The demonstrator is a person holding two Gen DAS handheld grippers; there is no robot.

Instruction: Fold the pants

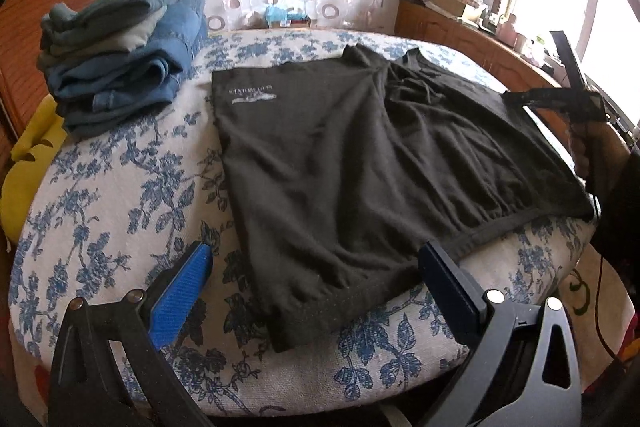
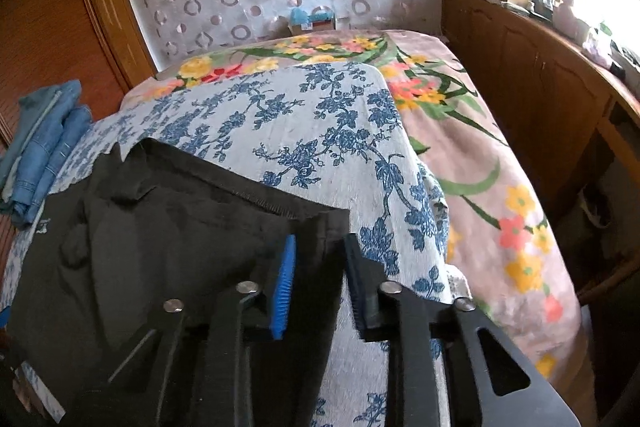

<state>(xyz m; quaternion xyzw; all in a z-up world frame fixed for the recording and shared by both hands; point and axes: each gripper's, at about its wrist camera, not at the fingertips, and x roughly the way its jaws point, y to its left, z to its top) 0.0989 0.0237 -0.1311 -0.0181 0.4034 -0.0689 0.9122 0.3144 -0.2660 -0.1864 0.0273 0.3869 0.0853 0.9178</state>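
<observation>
Pants: one pair of dark pants (image 1: 360,163), spread flat on the bed (image 1: 120,211), which is covered with a blue-flowered cloth.
Long axis: runs across the bed in the left wrist view, from the printed white logo end at the far left to the edge near the right side.
Pile: one stack of folded blue and grey-green clothes (image 1: 120,51) at the bed's far left corner, apart from the pants.
Left tongs (image 1: 316,267): one pair, jaws wide apart over the near hem of the pants, nothing between the pads.
Right tongs (image 2: 320,267): one pair, jaws drawn close and clamped on a corner of the pants' black fabric at the right edge.
Hand (image 1: 584,147): one, gripping the right tongs' handle.
</observation>
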